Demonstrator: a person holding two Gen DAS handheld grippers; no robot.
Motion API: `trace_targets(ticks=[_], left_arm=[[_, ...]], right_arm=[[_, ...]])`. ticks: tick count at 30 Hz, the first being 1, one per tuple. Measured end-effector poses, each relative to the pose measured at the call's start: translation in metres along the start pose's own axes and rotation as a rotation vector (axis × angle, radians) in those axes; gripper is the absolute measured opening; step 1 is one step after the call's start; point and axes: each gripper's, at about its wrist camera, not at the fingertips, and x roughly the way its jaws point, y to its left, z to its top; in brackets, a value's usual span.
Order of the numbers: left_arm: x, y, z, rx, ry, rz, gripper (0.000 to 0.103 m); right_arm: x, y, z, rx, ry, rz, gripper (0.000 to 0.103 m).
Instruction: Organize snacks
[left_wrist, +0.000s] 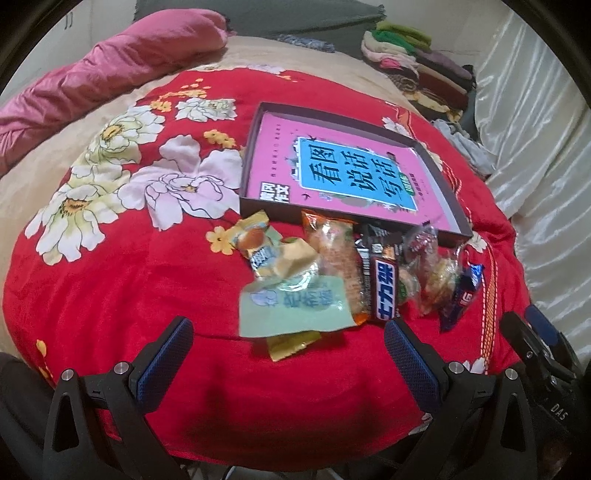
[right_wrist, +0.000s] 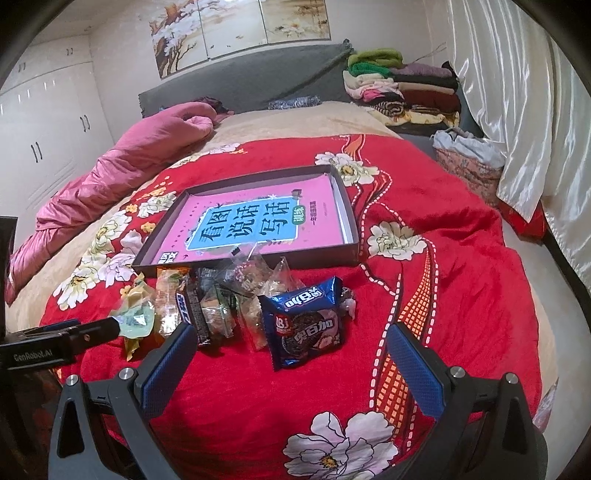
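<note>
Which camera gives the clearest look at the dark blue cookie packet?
Right wrist: the dark blue cookie packet lies face-up, unobstructed. Left wrist shows it only edge-on at the pile's right end.

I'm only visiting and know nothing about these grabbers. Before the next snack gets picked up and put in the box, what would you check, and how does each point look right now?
1. Left gripper open and holding nothing: ok.
2. Right gripper open and holding nothing: ok.
3. Box open on top and within sight: ok; only a pink book lies in it.
4. Blue cookie packet lies apart enough to grab alone: ok, at the right end of the pile.
5. Other snacks separated: not ok, they overlap.
6. Firm footing on the red blanket: cannot tell.
</note>
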Motion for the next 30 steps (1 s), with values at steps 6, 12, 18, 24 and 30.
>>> trace_targets(ticks=[6,12,18,24,30], left_arm=[[0.008,0.009,0.013,-0.025,0.002,-0.008,0.103],[0.025,0.007,0.028,-0.018,0.008,-0.026,0.095],[0.045,-0.001,0.036,0.014,0.059,-0.055,0.067],[0.056,0.0,0.037,0.016,0.078,-0.054,0.067],[0.06,0.005,0.035,0.003,0.094,-0.067,0.065]], right_arm=[[0.013,-0.006,0.003,0.003,0.02,-0.01,0.103],[0.027,-0.017,0.005,0.029,0.05,-0.017,0.103],[0.033,-0.03,0.005,0.061,0.061,-0.038,0.103],[0.048,-0.028,0.007,0.024,0.103,-0.01,0.103],[0.064,-0.018,0.007,-0.048,0.146,0.006,0.087]])
